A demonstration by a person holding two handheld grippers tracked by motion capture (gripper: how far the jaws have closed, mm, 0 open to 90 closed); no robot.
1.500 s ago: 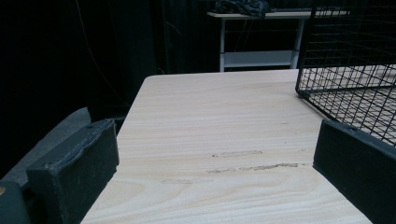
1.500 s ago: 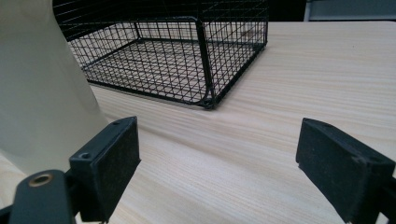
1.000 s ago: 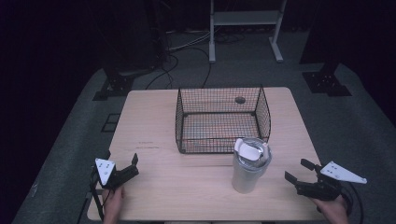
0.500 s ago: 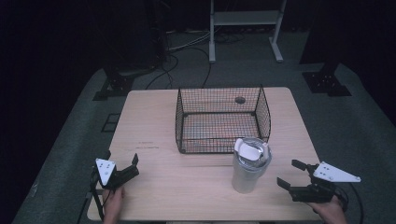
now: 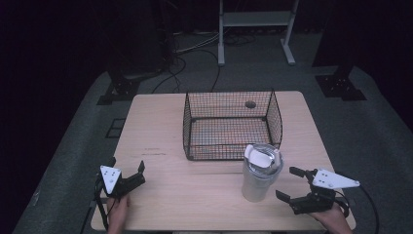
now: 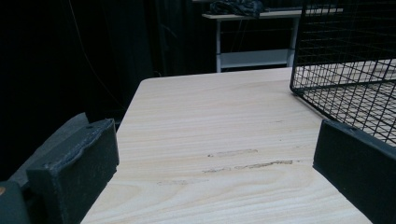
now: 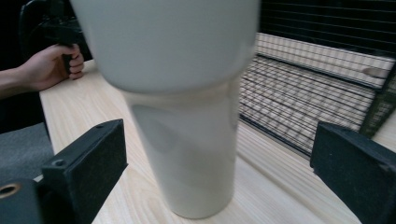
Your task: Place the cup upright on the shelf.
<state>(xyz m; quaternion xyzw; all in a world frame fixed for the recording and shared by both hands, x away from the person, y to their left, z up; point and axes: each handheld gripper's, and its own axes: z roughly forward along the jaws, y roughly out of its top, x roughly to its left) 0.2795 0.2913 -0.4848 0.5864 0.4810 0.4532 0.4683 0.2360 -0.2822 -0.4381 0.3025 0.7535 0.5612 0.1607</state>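
right gripper view — tumbler upright between wide-apart jaws, untouched.

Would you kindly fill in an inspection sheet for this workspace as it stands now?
Surface: wooden table, faint scuff marks near the left side.
Job's things: white tumbler with lid, upright in front of the wire basket; basket looks empty.
Clutter: nothing seen on the table.
Grippers: right gripper open, fingers either side of the tumbler, not touching it; left gripper open at the table's left front, holding nothing.
Cables: several on the floor behind the table; one trails from each gripper.
Surroundings: dark room, grey floor, white stand at the back.
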